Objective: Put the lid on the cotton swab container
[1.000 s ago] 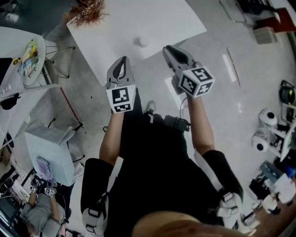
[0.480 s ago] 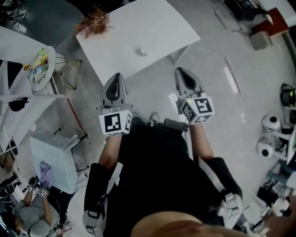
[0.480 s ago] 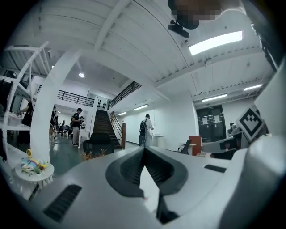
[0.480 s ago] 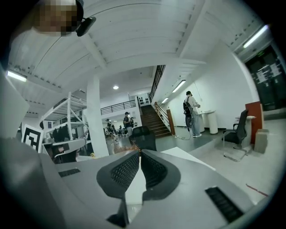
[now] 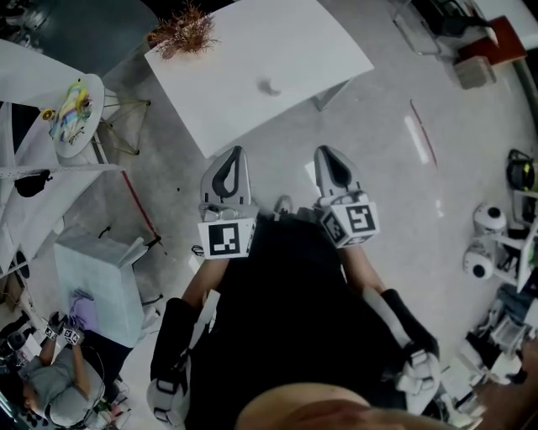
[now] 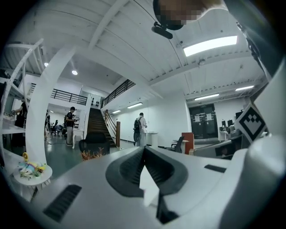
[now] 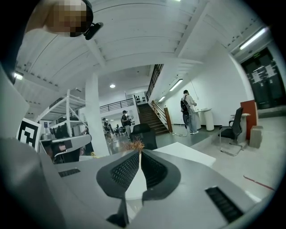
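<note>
Grey floor (image 5: 395, 159) lies beneath the left gripper (image 5: 233, 161) and right gripper (image 5: 329, 161), each with jaws pressed together, empty. Beyond, a white table (image 5: 227, 92) bears the small cotton swab container (image 5: 269, 86), dried plant (image 5: 183, 23) at its corner.

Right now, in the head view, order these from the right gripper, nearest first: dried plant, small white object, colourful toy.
1. small white object, on the white table.
2. dried plant, that table's far-left corner.
3. colourful toy, round side table, leftmost.
</note>
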`<act>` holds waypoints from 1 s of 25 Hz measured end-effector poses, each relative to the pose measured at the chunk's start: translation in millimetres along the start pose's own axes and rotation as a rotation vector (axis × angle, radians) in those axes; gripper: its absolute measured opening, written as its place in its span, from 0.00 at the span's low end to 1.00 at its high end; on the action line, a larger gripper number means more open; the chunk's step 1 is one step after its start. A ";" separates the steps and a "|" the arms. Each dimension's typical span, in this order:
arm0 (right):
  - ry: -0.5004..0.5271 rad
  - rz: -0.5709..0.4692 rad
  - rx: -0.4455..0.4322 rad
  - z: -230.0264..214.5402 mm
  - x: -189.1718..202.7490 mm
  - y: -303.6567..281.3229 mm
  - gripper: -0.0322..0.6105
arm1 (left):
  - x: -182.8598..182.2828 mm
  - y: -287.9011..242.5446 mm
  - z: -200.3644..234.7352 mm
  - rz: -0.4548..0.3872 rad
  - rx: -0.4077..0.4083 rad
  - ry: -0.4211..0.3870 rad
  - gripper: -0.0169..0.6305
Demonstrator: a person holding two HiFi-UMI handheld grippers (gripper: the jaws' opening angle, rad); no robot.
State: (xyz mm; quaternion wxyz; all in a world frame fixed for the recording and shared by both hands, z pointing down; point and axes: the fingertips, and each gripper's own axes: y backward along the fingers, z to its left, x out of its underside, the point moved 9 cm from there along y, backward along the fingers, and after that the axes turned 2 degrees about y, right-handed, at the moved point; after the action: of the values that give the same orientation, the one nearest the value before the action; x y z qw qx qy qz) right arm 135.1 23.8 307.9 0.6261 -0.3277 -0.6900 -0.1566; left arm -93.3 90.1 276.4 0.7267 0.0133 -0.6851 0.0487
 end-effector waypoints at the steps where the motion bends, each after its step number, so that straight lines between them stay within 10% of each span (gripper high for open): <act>1: 0.005 0.002 0.009 2.8 2.9 0.7 0.08 | 2.3 1.7 1.4 0.006 0.004 -0.004 0.04; 25: -0.002 0.016 0.040 23.8 10.5 16.2 0.07 | 12.2 19.7 -3.3 0.005 0.051 -0.015 0.04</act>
State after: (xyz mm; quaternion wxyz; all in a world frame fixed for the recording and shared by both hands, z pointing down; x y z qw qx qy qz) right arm 127.5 53.3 310.9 0.6330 -0.3207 -0.6911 -0.1373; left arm -91.1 110.6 287.5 0.7209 0.0305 -0.6890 0.0679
